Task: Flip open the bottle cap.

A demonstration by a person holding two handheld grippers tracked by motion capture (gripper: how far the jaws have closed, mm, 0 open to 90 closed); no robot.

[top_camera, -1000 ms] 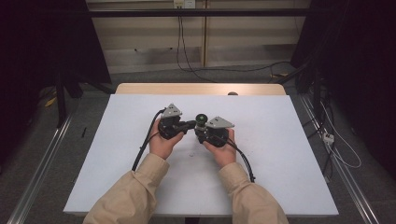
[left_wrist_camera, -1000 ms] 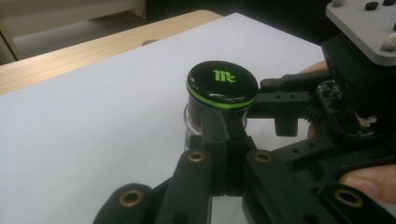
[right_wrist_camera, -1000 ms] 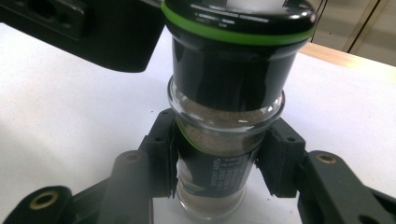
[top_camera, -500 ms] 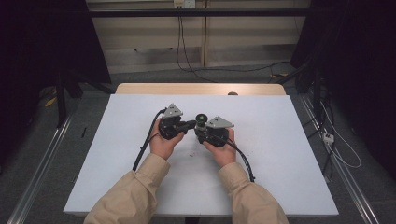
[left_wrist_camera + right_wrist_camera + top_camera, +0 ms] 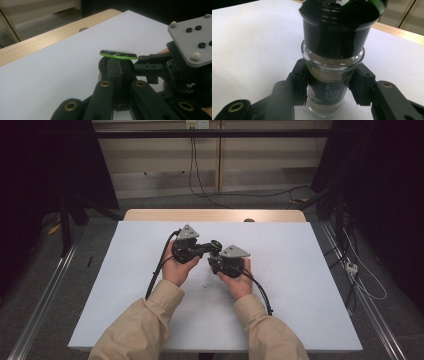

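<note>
The right gripper (image 5: pixel 328 87) clamps a small glass spice jar (image 5: pixel 329 75) by its lower body, pads pressed on either side of a dark label whose print is too blurred to read; pale brown powder shows through the glass above the label. The jar stands upright just over the white table (image 5: pixel 300 270), its long axis vertical, black cap (image 5: pixel 337 32) on top with a green-rimmed flip lid (image 5: pixel 118 54) that sits slightly tilted. The left gripper (image 5: pixel 117 72) comes at that cap from the side, level with it, its jaws drawn together with no gap between them and their tips up against the cap, just under the lid's rim; whether they pinch any part of it I cannot tell. In the high view the two grippers (image 5: pixel 192 251) (image 5: pixel 227 262) meet nose to nose at mid-table, the jar (image 5: pixel 215 247) between them, so both hands are equally near. Judging by this, the coming move turns on the lid lying directly above the left tips: a lift or twist there against the right's hold. Beyond lies the table's wooden edge (image 5: pixel 215 215), then cables on the floor.
</note>
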